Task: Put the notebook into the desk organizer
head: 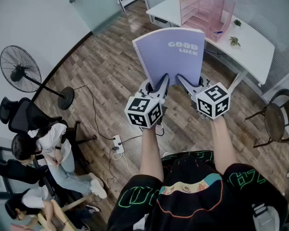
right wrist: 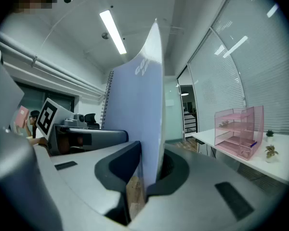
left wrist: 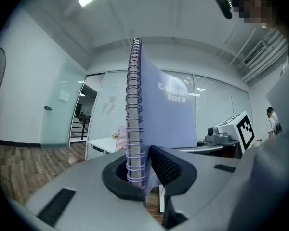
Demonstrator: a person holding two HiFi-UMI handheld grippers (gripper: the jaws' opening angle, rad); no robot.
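A lilac spiral notebook [head: 172,56] with "GOOD LUCK" on its cover is held upright in the air by both grippers at its lower edge. My left gripper [head: 159,87] is shut on the spiral-bound side [left wrist: 135,129]. My right gripper [head: 185,84] is shut on the free edge of the notebook [right wrist: 144,129]. The pink see-through desk organizer [head: 205,9] stands on the white desk [head: 250,47] ahead, beyond the notebook, and it shows again as the organizer [right wrist: 238,130] at the right of the right gripper view.
Two small potted plants [head: 234,41] sit on the desk right of the organizer. A floor fan [head: 24,71] stands at the left, a dark chair [head: 279,117] at the right. People sit at the lower left [head: 43,153]. A power strip [head: 118,143] lies on the wood floor.
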